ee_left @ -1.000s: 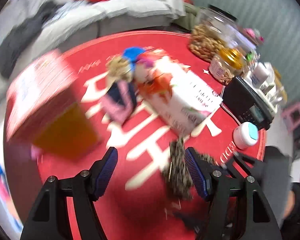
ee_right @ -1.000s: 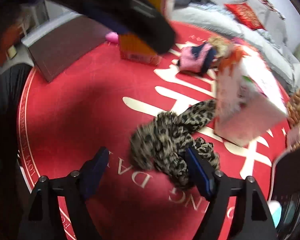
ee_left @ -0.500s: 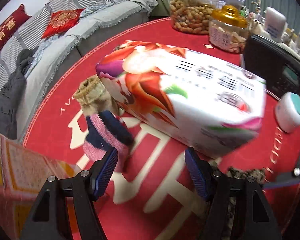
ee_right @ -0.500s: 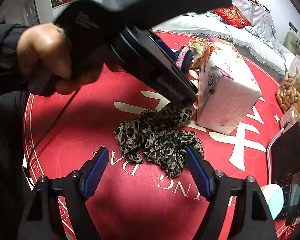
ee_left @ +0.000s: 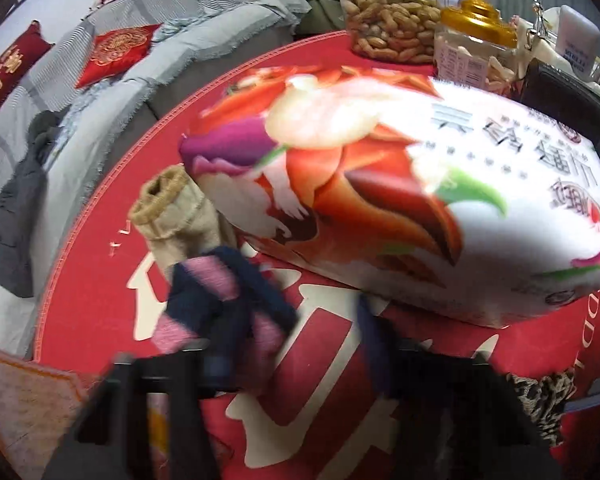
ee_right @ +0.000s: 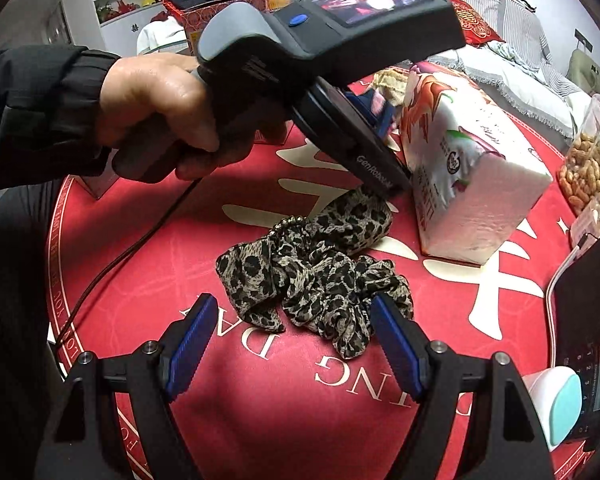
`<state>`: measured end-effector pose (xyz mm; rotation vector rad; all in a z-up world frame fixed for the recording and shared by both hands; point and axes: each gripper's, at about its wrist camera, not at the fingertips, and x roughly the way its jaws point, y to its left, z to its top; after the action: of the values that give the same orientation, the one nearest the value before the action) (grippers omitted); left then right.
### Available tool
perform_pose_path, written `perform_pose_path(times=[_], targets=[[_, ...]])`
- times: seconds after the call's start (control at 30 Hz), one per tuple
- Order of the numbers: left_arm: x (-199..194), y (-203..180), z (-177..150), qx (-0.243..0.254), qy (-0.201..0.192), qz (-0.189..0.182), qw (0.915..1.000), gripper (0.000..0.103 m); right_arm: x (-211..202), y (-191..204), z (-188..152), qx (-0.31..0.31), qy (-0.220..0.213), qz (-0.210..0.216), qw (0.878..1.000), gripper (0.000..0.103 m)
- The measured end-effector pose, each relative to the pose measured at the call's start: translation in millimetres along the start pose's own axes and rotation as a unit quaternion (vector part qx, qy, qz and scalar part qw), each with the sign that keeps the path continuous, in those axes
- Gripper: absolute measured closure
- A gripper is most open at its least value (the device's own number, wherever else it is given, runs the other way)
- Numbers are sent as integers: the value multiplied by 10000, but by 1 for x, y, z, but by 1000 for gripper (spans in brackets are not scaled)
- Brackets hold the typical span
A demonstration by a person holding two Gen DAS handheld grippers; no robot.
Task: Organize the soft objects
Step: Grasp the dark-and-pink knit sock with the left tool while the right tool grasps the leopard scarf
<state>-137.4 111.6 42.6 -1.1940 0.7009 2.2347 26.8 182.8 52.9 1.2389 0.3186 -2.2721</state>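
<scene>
Where red round mat [ee_right: 260, 420] meets grey sofa [ee_left: 112, 92]: left gripper [ee_left: 288, 344] blurred, seemingly closing on sock [ee_left: 220, 304]; right gripper [ee_right: 292, 344] wide.

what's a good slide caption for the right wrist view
Open right claw hovers by leopard scarf while left claw reaches past tissue pack.

Black tongs [ee_right: 292, 344] with ribbed blue pads [ee_right: 190, 344], silver screws; grey-handled left tongs [ee_right: 379, 120], black sleeve [ee_right: 40, 92]

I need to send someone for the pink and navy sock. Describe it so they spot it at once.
On the round red table mat, find the big flower-printed tissue pack. At its near left corner lie two soft pieces: a beige sock and, overlapping it in front, the pink and navy sock. Only this one has pink and dark blue bands, and the left gripper is at it.
</scene>
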Motion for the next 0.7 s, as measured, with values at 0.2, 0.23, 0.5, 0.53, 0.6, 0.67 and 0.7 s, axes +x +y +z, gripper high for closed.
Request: perform_pose_path(times=[0.2, 0.23, 0.5, 0.53, 0.6, 0.67, 0.7], targets=[[-23, -12, 4, 133, -215, 61, 9997, 99, 6, 5, 1, -55, 25, -6, 10000, 21], [-27, -14, 4, 132, -237, 42, 9996, 99, 7, 5, 1, -59, 29, 2, 10000, 21], [-51, -25, 0, 212, -685, 1266, 9894, 0, 4, 2, 2, 23, -107, 114, 9999, 21], [-48, -24, 2, 226, -618, 1311, 9892, 0, 4, 2, 2, 27, -124, 151, 9998, 20], [-37, -24, 5, 230, -459, 1363, 9893, 0, 6, 4, 2, -25, -114, 168, 9998, 20], [-22, -18, 5, 97, -260, 1235, 9920, 0, 8, 7, 2, -92, -86, 156, 9998, 20], [-13, -13, 4, -5, -90, 1133, 9935, 0, 9, 8, 2, -109, -84, 146, 9998, 20]])
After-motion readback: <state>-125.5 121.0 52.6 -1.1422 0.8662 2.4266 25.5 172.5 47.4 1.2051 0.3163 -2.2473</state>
